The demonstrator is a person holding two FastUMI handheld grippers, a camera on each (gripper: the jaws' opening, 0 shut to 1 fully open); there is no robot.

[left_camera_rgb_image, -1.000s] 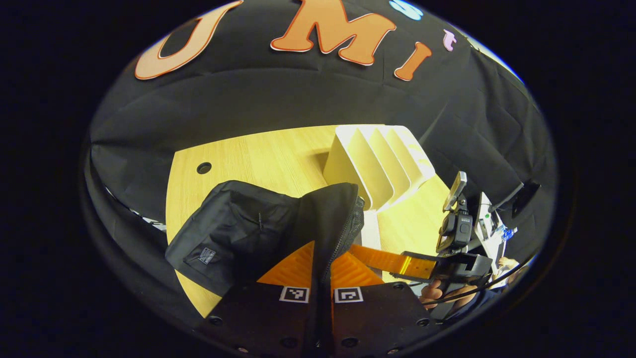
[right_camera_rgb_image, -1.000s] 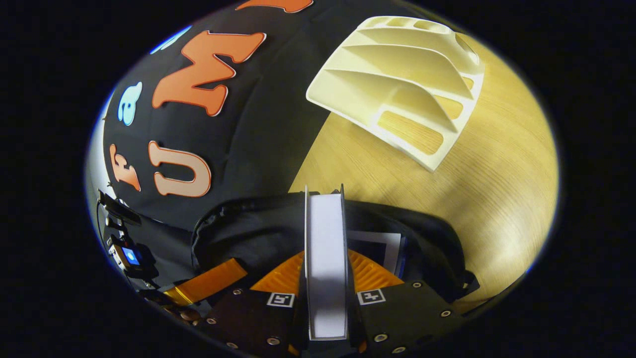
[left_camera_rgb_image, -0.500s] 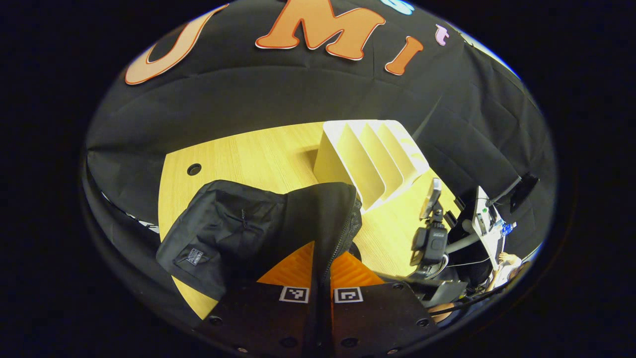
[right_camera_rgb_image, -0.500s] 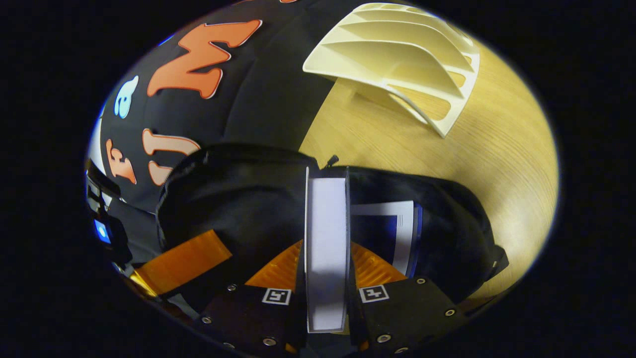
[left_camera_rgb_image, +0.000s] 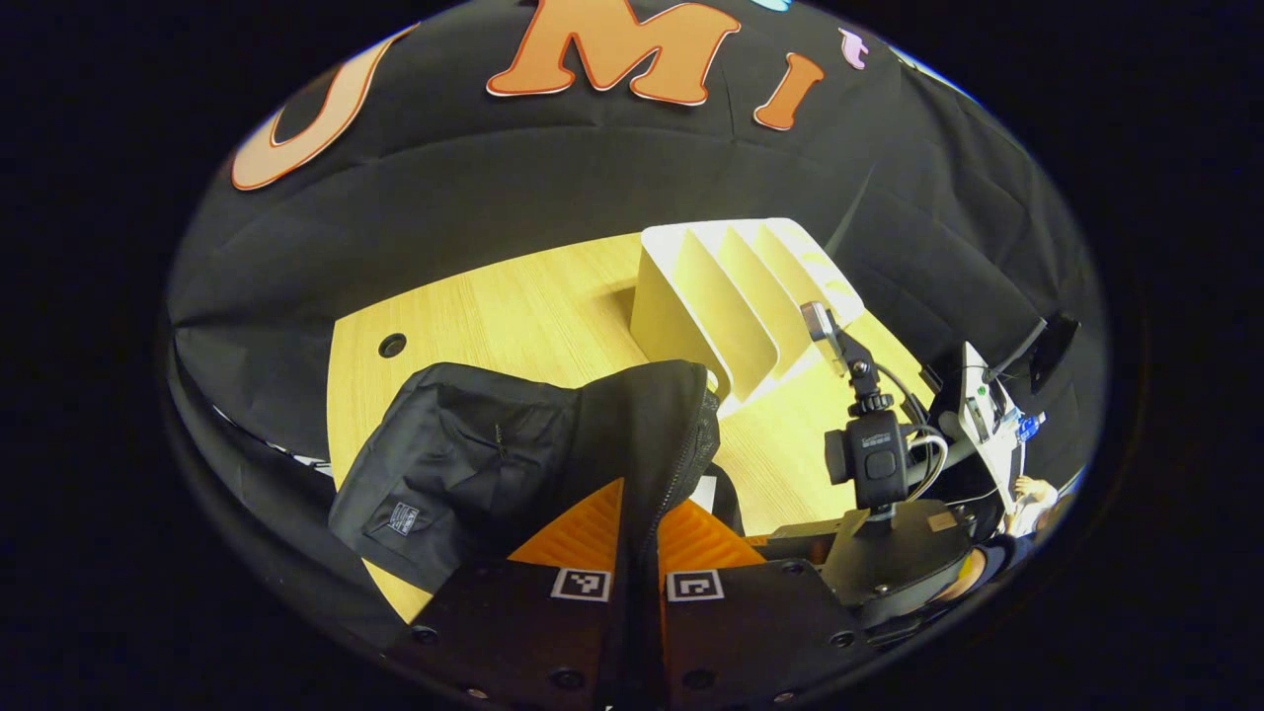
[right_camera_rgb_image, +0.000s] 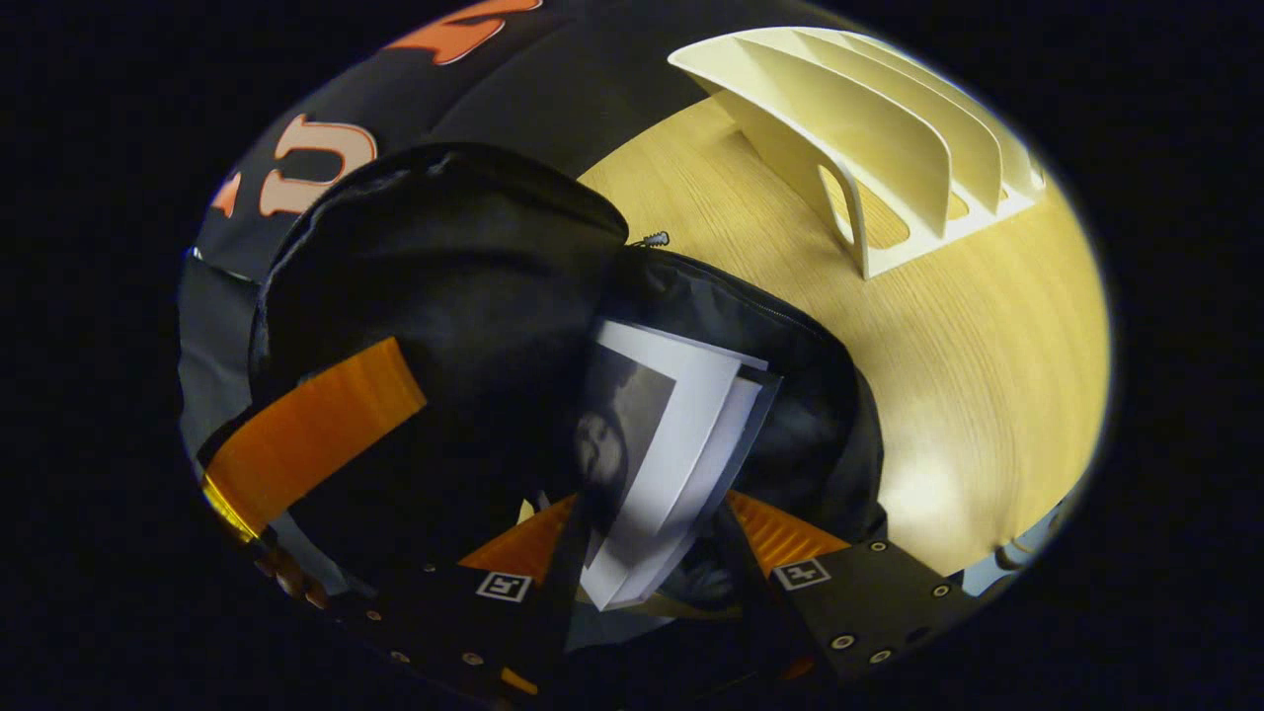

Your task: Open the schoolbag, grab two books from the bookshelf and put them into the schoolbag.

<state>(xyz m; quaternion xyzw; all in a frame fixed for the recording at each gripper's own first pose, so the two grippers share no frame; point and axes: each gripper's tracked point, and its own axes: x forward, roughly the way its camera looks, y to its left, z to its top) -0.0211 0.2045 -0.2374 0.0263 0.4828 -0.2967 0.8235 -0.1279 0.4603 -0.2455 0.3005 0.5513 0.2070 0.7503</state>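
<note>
The black schoolbag (left_camera_rgb_image: pixel 464 464) sits on the wooden table (left_camera_rgb_image: pixel 513 316), and my left gripper (left_camera_rgb_image: pixel 632 499) is shut on its raised flap beside the zipper. In the right gripper view the schoolbag's mouth (right_camera_rgb_image: pixel 750 316) gapes wide. A book (right_camera_rgb_image: pixel 681 425) with white page edges and a dark cover leans tilted inside it. My right gripper (right_camera_rgb_image: pixel 652 509) is open, its fingers spread to either side of the book's lower end. The cream bookshelf (left_camera_rgb_image: pixel 731 296) (right_camera_rgb_image: pixel 889 148) stands behind the schoolbag with its slots bare. The left gripper's finger (right_camera_rgb_image: pixel 306 434) holds the flap up at the left.
My right gripper with its camera mount (left_camera_rgb_image: pixel 874 464), held by a hand, shows at the right of the left gripper view. A cable hole (left_camera_rgb_image: pixel 392 345) is in the table at the back left. A device on a stand (left_camera_rgb_image: pixel 992 425) is off the table's right edge.
My right gripper went down into the schoolbag with the book, then its fingers spread and the book tipped over sideways between them. The left gripper kept hold of the flap.
</note>
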